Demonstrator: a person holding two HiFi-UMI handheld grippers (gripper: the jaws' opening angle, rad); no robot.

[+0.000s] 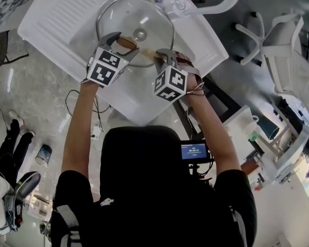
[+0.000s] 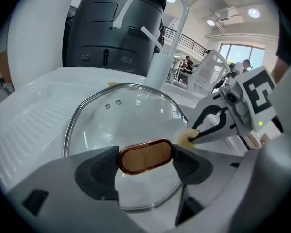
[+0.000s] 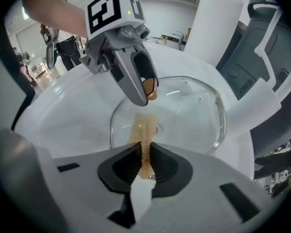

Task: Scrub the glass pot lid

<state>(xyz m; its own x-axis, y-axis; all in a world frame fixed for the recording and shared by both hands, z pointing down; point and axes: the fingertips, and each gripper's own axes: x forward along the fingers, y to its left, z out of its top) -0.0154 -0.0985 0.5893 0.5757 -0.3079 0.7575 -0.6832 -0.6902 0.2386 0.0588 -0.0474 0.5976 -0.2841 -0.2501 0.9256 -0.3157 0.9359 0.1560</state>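
Clamping the brown handle (image 2: pixel 144 156) squarely between its jaws, the left gripper (image 2: pixel 145 166) steadies the glass pot lid (image 2: pixel 131 120), which lies just ahead of and below both pairs of jaws in the white sink (image 1: pixel 56 19). The right gripper (image 3: pixel 144 166) is closed on a thin tan scrub pad (image 3: pixel 144 140) whose free end reaches forward over the glass. No suds or wiped patch show, so most of the scrubbing looks left to do.
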